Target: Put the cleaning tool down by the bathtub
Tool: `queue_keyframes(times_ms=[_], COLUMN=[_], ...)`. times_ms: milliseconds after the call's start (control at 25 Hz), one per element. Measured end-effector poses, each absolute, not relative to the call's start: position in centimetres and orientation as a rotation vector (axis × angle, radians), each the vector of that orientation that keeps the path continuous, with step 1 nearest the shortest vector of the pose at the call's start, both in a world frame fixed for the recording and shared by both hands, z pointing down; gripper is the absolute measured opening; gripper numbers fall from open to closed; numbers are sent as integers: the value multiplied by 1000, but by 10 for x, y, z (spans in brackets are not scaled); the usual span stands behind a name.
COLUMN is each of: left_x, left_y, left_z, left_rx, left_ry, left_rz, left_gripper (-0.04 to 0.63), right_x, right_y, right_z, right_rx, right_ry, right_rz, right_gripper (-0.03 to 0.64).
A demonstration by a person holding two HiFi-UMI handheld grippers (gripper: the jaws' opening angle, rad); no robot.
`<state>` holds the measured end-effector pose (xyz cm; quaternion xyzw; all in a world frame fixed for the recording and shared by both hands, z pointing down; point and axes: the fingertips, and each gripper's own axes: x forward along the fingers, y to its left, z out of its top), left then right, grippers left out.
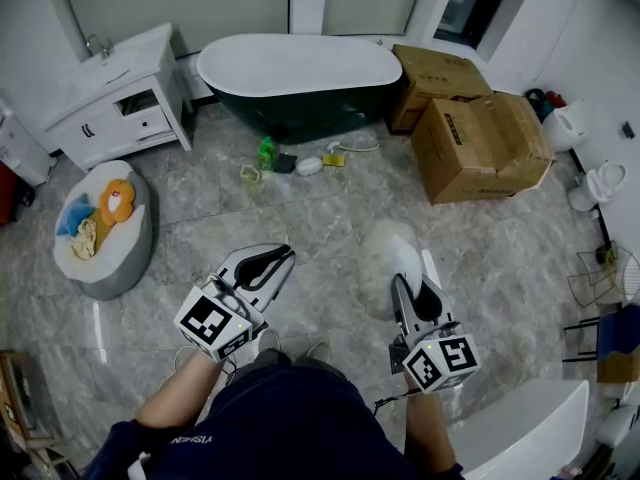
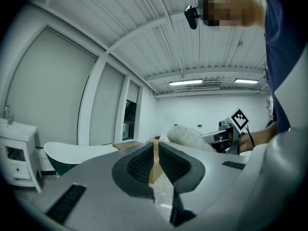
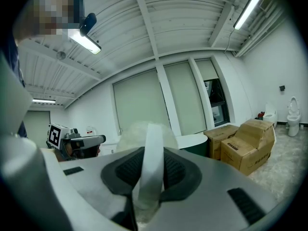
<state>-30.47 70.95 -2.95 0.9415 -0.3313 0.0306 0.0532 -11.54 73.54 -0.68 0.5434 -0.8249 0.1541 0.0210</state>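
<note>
Closest to me, my right hand-held gripper (image 3: 149, 163) is clamped on the white strap of the cleaning tool (image 1: 387, 250), a fluffy white duster jutting forward above the floor (image 1: 330, 226). My left hand-held gripper (image 2: 155, 165) has its jaws pressed nearly together, with nothing between them. Both are well apart from the bathtub (image 1: 300, 68), which has a green bottle (image 1: 266, 153) and small items on the floor just beside it. By my judgement nothing is set down yet: I have to carry the tool to the bathtub and release it.
</note>
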Motion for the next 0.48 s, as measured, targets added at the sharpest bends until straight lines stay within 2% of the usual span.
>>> queue_keyframes(times_ms=[480], left_x=[-256], left_y=[716], left_z=[-27], left_rx=[2874], left_ry=[-1025], left_rz=[105], left_gripper=[54], right_x=[-61], right_y=[742], right_z=[-3], right_rx=[1683], right_ry=[-2568], right_rz=[457], right_gripper=[92])
